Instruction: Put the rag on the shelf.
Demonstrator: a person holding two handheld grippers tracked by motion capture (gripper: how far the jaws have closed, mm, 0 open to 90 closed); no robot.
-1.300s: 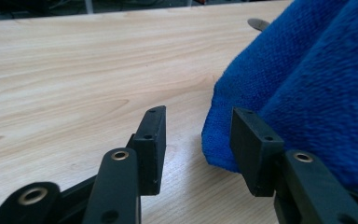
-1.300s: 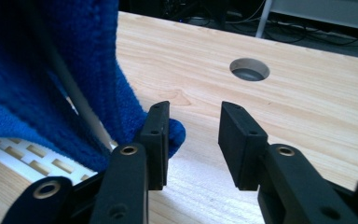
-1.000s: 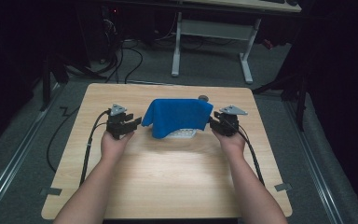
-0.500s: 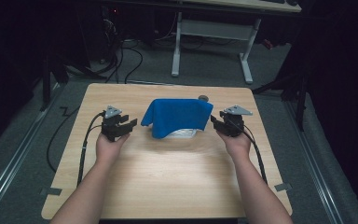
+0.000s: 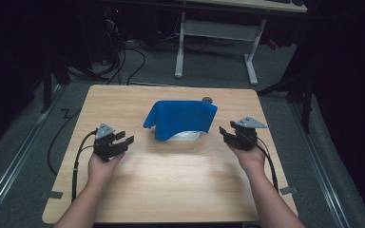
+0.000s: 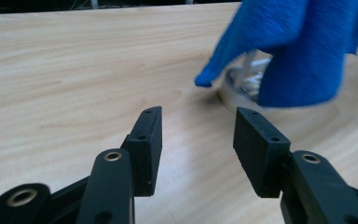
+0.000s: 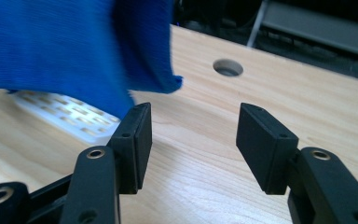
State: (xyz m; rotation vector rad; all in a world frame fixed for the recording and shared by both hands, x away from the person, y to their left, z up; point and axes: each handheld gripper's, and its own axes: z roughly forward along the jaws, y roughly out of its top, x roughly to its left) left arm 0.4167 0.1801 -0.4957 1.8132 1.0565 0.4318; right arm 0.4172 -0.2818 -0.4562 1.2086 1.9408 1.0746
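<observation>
A blue cloth (image 5: 181,118) is draped over a white slotted rack (image 5: 186,135) at the middle of the wooden table (image 5: 171,180). My left gripper (image 5: 123,140) is held to the cloth's left, a short way off, jaws open and empty. My right gripper (image 5: 224,133) is held just right of the cloth, also open and empty. In the left gripper view the blue cloth (image 6: 289,51) hangs over the rack's white base (image 6: 235,91) ahead of the open gripper (image 6: 196,140). In the right gripper view the cloth (image 7: 74,46) covers the slotted rack (image 7: 65,116) to the left of the open gripper (image 7: 193,142).
A round hole (image 7: 227,67) in the tabletop lies behind the cloth near the far edge. Black cables (image 5: 78,161) trail from both grippers over the table. A white desk frame (image 5: 218,42) stands on the floor beyond the table.
Both grippers have drawn back from the cloth's sides, the left one outward and toward the person, the right one slightly outward. The cloth stays draped on the rack.
</observation>
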